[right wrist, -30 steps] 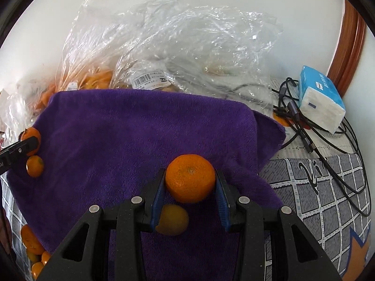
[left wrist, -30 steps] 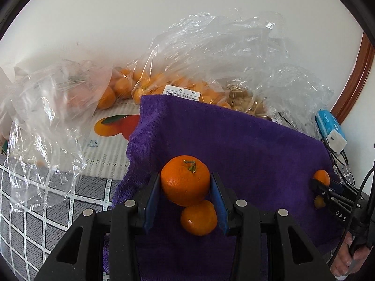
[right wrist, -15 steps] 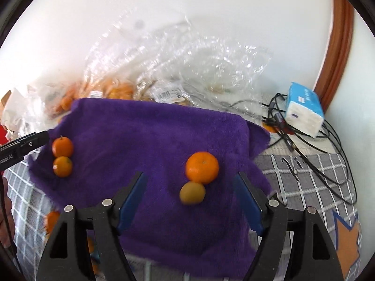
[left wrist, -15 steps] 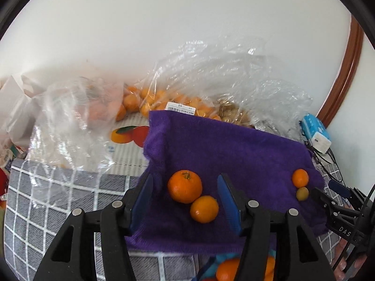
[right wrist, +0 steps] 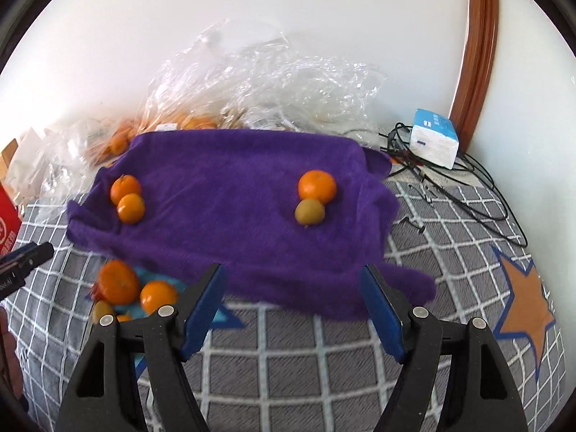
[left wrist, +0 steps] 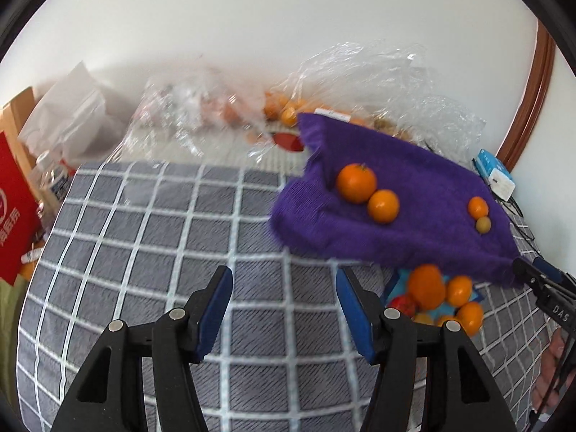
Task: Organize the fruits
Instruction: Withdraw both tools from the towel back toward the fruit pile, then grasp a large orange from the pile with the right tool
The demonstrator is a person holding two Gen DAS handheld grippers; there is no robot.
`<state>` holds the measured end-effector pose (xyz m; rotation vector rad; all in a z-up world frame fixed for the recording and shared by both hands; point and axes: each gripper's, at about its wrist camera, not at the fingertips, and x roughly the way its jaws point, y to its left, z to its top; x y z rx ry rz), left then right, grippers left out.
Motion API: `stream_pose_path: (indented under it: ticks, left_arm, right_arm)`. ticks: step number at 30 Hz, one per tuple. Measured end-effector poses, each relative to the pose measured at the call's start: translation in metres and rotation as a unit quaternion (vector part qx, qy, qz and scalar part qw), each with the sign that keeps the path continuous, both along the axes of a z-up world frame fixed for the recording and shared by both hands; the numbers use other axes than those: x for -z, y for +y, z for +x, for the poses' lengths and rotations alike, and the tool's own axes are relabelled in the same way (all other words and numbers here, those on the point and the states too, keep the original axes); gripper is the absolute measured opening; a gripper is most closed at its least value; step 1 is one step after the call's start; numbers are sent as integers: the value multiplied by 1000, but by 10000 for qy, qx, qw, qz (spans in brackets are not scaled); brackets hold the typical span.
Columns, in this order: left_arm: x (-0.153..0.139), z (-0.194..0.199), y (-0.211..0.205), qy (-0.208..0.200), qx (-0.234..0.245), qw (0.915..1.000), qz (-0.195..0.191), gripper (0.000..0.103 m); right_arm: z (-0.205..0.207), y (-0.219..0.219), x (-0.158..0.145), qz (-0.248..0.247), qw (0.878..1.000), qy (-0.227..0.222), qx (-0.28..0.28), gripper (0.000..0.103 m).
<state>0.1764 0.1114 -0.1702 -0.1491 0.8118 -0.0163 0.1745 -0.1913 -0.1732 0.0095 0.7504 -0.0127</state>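
Fruits sit in two pairs on the purple towel (left wrist: 424,194). Left wrist view: big orange (left wrist: 356,183) touching a smaller orange (left wrist: 383,206) near the towel's left edge, second pair (left wrist: 478,212) further right. A loose pile of oranges (left wrist: 442,295) lies on a blue sheet just below the towel's front edge, on the checked bed cover (left wrist: 144,223). Left tongs (left wrist: 284,306) are released, nothing between the blue pads, hanging over bare checked cover and angled down, well left of the pile. Tip of the right tongs (left wrist: 540,280) pokes in at the right edge with a bit of hand below it. Likely next step: fetch another fruit from the pile. Best to swing right, centre one orange between the pads and close gently so neighbours don't roll.

Right wrist view: the right-hand pair, orange (right wrist: 316,186) over a yellowish fruit (right wrist: 309,211), lies mid-towel; the other pair (right wrist: 126,198) is at the towel's left. The pile (right wrist: 133,288) sits lower left, partly behind the left finger. Right tongs (right wrist: 293,306) are released and empty, tilted down over the towel's front edge. Bags of fruit (right wrist: 187,122) crowd the wall, cables and a white box (right wrist: 433,136) lie right. Place new fruit beside a pair and let go low.
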Motion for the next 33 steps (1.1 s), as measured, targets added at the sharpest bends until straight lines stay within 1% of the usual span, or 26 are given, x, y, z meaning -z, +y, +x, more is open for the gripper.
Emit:
stream_pose_path:
  ticks: [2, 7, 9, 11, 13, 16, 20, 24, 28, 30, 31, 32, 33]
  left_arm:
    - [5, -7, 9, 7, -79, 10000, -11, 58]
    - [23, -19, 26, 20, -235, 9995, -212, 58]
    - [29, -21, 30, 23, -259, 9993, -273, 58]
    - [27, -22, 32, 4, -244, 9990, -365, 58]
    - [24, -25, 32, -180, -219, 9986, -441, 63]
    - [22, -25, 29, -185, -183, 9989, -397, 63]
    - [22, -26, 26, -198, -172, 9990, -351, 63]
    - [22, -27, 27, -206, -213, 9989, -354, 63]
    - [22, -26, 27, -216, -238, 9988, -357, 63]
    - [22, -26, 27, -229, -240, 9988, -351, 63]
    - [22, -27, 27, -237, -237, 9989, -342, 63]
    - [21, -27, 26, -239, -234, 9989, -336, 63]
    - [21, -27, 26, -241, -232, 9989, -329, 63]
  right_arm:
    - [-7, 7, 1, -2, 10000, 2, -100, 75]
    - [-17, 23, 4, 18, 9995, 2, -329, 72]
    - [-18, 30, 7, 24, 9991, 53, -419, 67]
    - [-16, 35, 10, 16, 9989, 100, -461, 65]
    - [-15, 39, 13, 77, 9984, 138, -534, 63]
    - [-13, 45, 14, 225, 9975, 193, -647, 61]
    - [-16, 55, 17, 457, 9947, 241, -893, 61]
    - [-14, 62, 30, 471, 9934, 383, -973, 59]
    - [-12, 63, 40, 619, 9918, 511, -995, 54]
    - [-12, 64, 44, 631, 9914, 558, -1004, 46]
    - [-13, 63, 44, 656, 9912, 545, -1014, 44]
    - [-14, 63, 44, 664, 9913, 522, -1008, 38]
    - [-15, 62, 43, 673, 9914, 508, -1005, 36]
